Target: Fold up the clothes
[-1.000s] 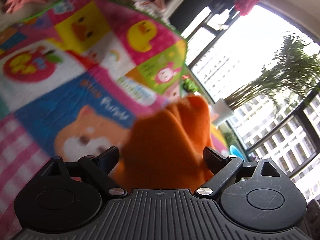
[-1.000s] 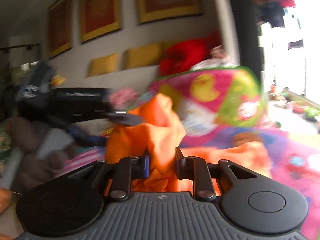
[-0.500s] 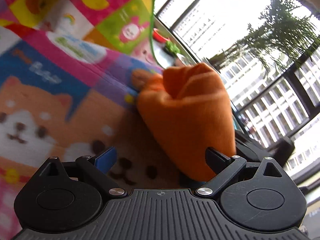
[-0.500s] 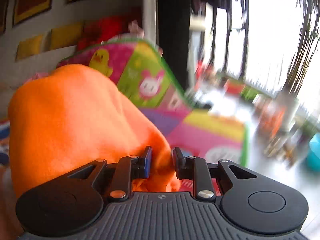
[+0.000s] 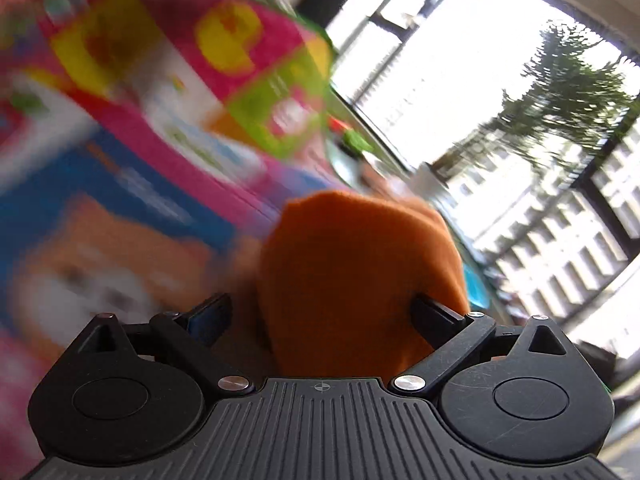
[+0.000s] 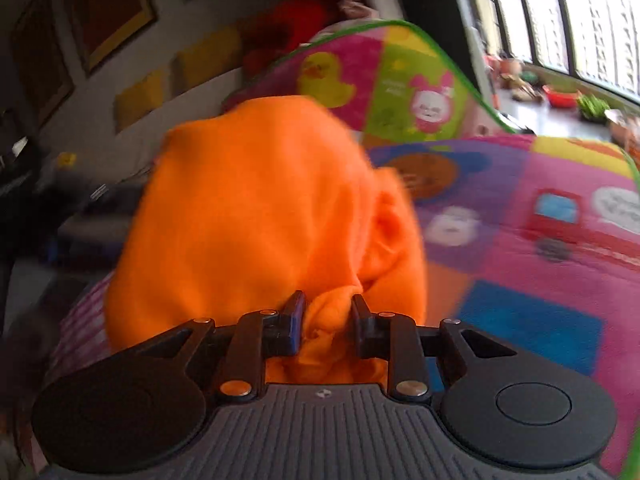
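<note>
Right gripper point(image 6: 325, 312): jaws pinching a bunched fold of orange garment point(image 6: 256, 216), cloth billowing toward 11 o'clock above patterned play mat point(image 6: 552, 208). Left gripper point(image 5: 322, 312): jaws standing apart, garment point(image 5: 360, 280) hanging between them.

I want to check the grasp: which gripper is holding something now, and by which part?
The right gripper is shut on a bunched fold of the orange garment. The left gripper is open and holds nothing.
</note>
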A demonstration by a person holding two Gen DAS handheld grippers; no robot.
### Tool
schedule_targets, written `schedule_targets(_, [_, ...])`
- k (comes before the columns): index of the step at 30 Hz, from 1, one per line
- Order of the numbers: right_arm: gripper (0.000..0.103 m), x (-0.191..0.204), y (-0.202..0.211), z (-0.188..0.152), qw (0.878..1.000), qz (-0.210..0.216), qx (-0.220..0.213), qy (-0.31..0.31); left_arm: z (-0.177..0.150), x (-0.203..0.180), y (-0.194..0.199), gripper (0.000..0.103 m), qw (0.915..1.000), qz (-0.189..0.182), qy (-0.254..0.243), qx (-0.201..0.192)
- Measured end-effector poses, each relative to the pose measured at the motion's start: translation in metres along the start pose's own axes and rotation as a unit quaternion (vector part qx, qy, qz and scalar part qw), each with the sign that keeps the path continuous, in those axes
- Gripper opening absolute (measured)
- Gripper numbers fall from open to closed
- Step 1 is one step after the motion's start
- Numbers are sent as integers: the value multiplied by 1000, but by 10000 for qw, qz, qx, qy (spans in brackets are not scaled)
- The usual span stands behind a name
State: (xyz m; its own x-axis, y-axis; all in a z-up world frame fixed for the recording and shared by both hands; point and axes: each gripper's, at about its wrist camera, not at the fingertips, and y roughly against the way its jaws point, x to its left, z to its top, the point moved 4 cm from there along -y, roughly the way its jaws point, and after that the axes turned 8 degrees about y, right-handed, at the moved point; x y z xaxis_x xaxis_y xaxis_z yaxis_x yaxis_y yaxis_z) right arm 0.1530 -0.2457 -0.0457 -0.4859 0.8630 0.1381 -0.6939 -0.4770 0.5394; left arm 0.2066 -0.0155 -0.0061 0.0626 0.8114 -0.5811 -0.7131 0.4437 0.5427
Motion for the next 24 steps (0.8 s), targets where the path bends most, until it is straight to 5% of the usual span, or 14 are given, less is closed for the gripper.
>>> schedule_targets(5, [25, 56, 1, 6, 9977, 298, -153, 582, 14, 47, 21, 100, 9937, 1080, 21, -313])
schedule_targets(7, [31, 54, 7, 10, 9974, 338, -159, 611, 10, 52, 23, 100, 9937, 1087, 40, -254])
schedule_targets(10, [64, 31, 28, 23, 9981, 372, -348, 352, 3, 52, 21, 100, 9943, 1042, -13, -217])
schedule_targets(14, [82, -4, 59, 50, 9955, 299, -900, 59, 1, 42, 11, 100, 9956, 901, -99, -244])
schedule_targets(18, [89, -44, 43, 75, 9915, 534, -1043, -562, -3, 32, 10, 100, 9961, 801, -279, -240])
schedule_targets(24, [90, -61, -36, 69, 9790, 1298, -554, -1473, -4, 37, 10, 100, 9948, 965, -250, -216])
